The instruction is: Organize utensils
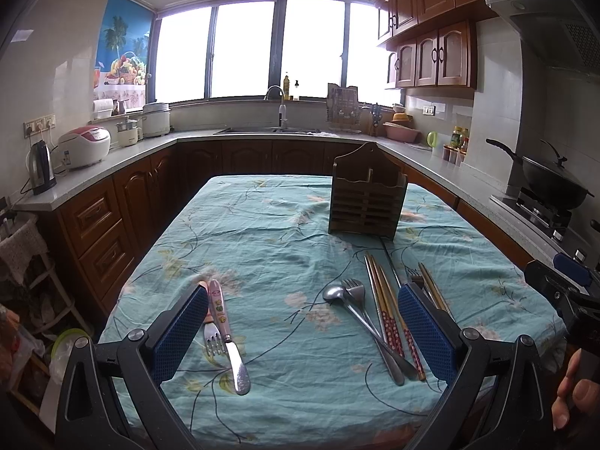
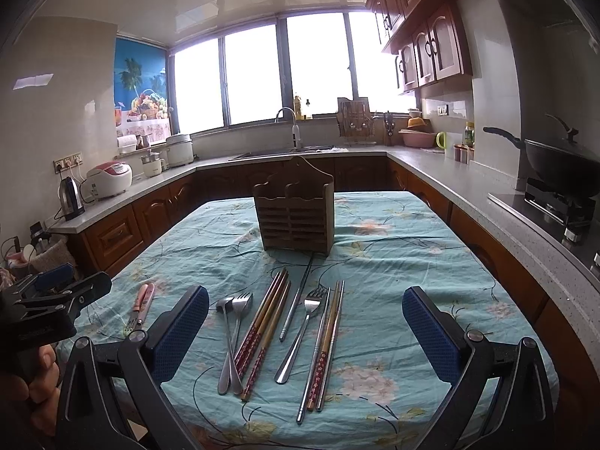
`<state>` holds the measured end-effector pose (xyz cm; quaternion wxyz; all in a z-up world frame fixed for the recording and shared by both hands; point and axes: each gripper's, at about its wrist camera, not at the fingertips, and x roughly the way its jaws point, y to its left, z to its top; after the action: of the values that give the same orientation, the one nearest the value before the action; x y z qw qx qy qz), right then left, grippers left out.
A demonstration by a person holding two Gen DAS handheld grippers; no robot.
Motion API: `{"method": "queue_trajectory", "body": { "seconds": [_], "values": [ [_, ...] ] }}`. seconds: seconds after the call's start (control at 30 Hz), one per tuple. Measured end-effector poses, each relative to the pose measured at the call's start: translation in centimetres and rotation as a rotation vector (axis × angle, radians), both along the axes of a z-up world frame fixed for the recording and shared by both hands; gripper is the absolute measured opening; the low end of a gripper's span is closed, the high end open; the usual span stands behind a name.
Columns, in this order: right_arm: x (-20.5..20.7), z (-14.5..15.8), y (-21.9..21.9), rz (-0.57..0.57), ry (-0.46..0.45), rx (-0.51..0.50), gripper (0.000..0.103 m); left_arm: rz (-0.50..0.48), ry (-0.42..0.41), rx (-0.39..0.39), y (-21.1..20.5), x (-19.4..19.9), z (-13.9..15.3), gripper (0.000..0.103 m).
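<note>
Before both open claws (image 1: 302,332) (image 2: 305,332) — utensils (image 2: 258,333), upright wooden caddy (image 2: 294,217).

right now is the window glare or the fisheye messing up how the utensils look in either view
Left wrist view: the windows are blown out white, yet the spoon and pink-handled knife stay sharp on the tablecloth. Right wrist view: same white windows, chopsticks crisp, wooden holder backlit and dim. In both views the fisheye bends the counters and darkens the corners.

Wooden slatted utensil holder (image 2: 293,217) upright, far end. Steel spoon (image 2: 224,341), forks (image 2: 303,332), red-tipped chopsticks (image 2: 262,332) flat on tablecloth; pink-handled knife (image 1: 228,332) apart, left.
</note>
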<state>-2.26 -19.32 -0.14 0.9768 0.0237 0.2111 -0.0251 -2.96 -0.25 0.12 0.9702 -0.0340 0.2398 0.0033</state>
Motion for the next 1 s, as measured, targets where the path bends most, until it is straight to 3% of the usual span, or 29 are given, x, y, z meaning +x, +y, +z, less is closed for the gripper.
{"method": "queue_trajectory", "body": {
  "seconds": [0.5, 0.8, 1.0],
  "values": [
    [0.1, -0.1, -0.1, 0.003, 0.003, 0.008, 0.103, -0.001, 0.020, -0.001, 0.0, 0.6, -0.2, 0.102],
    [1.1, -0.7, -1.1, -0.008, 0.030, 0.028, 0.103, -0.025, 0.144, -0.086, 1.1, 4.0, -0.8, 0.097],
    [2.9, -1.7, -2.4, -0.014, 0.079, 0.056, 0.102, -0.064, 0.242, -0.111, 1.2, 7.5, -1.6, 0.082]
  ]
}}
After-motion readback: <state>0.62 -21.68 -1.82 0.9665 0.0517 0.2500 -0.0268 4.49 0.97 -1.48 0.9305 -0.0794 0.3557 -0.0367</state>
